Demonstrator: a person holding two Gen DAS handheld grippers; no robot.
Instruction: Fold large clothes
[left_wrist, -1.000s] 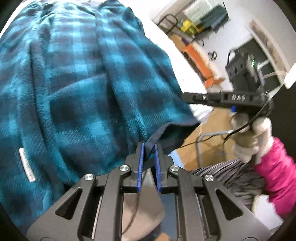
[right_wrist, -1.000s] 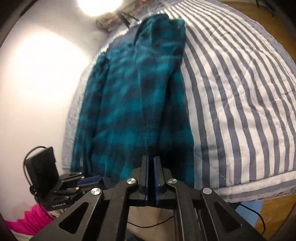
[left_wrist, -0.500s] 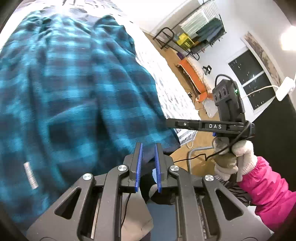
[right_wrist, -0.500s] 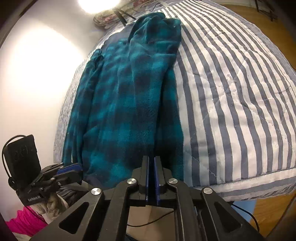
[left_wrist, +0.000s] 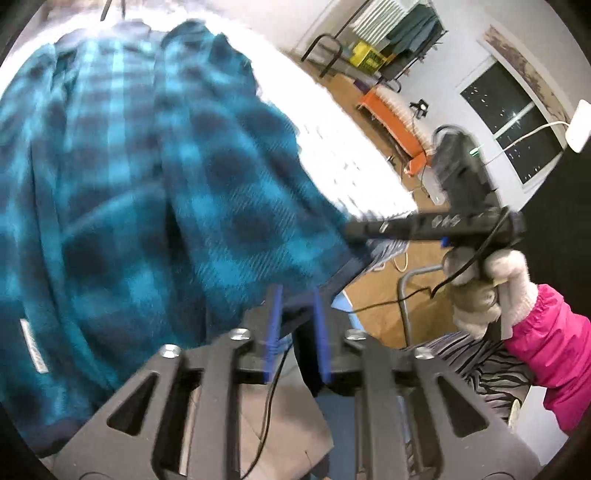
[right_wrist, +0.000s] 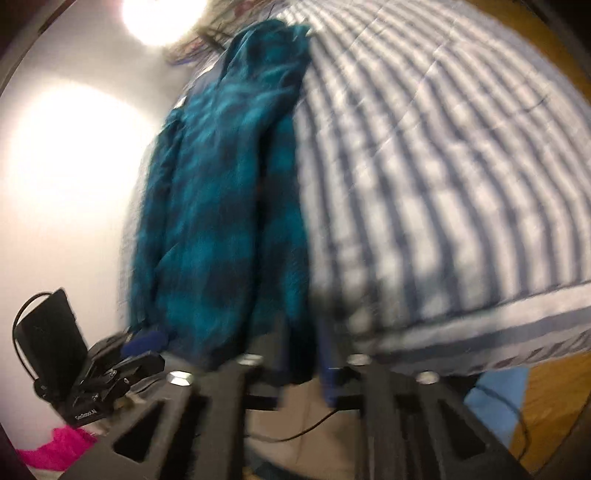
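A teal and navy plaid fleece garment (left_wrist: 155, 158) lies lengthwise on the striped bed, its dark hem hanging over the near edge. My left gripper (left_wrist: 297, 295) is open, its blue pads (left_wrist: 275, 317) on either side of the hem. In the right wrist view the same garment (right_wrist: 229, 192) is blurred; my right gripper (right_wrist: 303, 332) is open with the hem between its parted jaws. The right gripper also shows in the left wrist view (left_wrist: 354, 229), at the garment's right hem corner. The left gripper shows in the right wrist view (right_wrist: 140, 341).
The striped quilt (right_wrist: 436, 170) covers the bed to the right of the garment. A white wall stands at the left. Wooden floor, an orange bench (left_wrist: 391, 114), a clothes rack (left_wrist: 391, 26) and cables lie beyond the bed's end.
Both grippers have opened and let go of the hem. The garment has dropped flatter onto the bed. Both views are motion-blurred now.
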